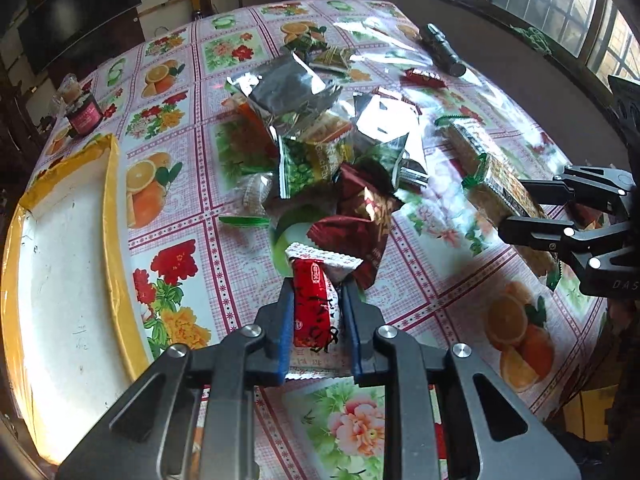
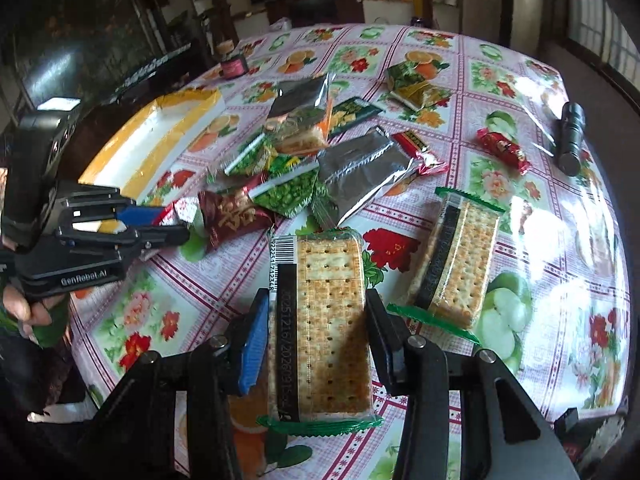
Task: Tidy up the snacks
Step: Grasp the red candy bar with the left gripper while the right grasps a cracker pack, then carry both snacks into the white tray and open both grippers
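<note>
The left gripper (image 1: 316,300) was clamped on a red-and-white snack packet (image 1: 314,312), which lay lengthwise between its blue pads just short of the snack pile (image 1: 316,136) on the floral tablecloth (image 1: 180,240). The right gripper (image 2: 316,300) straddled a clear-wrapped cracker pack (image 2: 328,320), both fingers against its long sides and gripping it. A second cracker pack (image 2: 460,256) lay just beside it. A yellow-rimmed white tray (image 1: 60,280) sat left of the pile; a black flashlight (image 2: 570,136) lay well apart.

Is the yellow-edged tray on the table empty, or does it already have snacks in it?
Empty, as far as shown. The yellow-edged tray shows only its bare white floor in both views; the snack packets lie on the tablecloth beside it.
</note>
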The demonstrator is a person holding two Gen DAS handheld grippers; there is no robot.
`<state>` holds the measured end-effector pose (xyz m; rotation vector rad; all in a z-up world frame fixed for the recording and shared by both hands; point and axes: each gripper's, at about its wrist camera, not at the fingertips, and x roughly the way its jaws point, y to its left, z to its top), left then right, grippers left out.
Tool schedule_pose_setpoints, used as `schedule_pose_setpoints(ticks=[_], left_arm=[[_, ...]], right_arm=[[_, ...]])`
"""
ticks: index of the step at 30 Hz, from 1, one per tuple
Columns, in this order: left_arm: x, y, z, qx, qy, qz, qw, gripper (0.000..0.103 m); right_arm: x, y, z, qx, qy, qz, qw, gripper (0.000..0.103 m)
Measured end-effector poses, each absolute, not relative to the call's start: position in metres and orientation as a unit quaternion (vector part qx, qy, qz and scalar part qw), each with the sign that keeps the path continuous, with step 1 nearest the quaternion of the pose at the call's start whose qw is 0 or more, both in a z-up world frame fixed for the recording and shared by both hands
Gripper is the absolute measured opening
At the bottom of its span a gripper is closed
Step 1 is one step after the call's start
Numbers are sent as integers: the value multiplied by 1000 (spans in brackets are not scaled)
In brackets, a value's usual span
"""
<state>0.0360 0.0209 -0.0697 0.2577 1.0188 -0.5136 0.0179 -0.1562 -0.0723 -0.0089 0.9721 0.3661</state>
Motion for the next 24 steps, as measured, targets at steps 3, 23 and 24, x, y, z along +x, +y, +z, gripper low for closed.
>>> schedule_pose_setpoints(ticks=[3,23,24], left_arm=[[25,25,-50,110,459,-228,851,23],[6,116,-5,21,411,-104,906,24],[8,122,-7,17,412,-101,906,24]], right_arm=[[12,-149,-49,-10,438,137,888,46],[23,-56,8,-101,345,40,932,46],[23,-52,9,-103,344,43,932,46]])
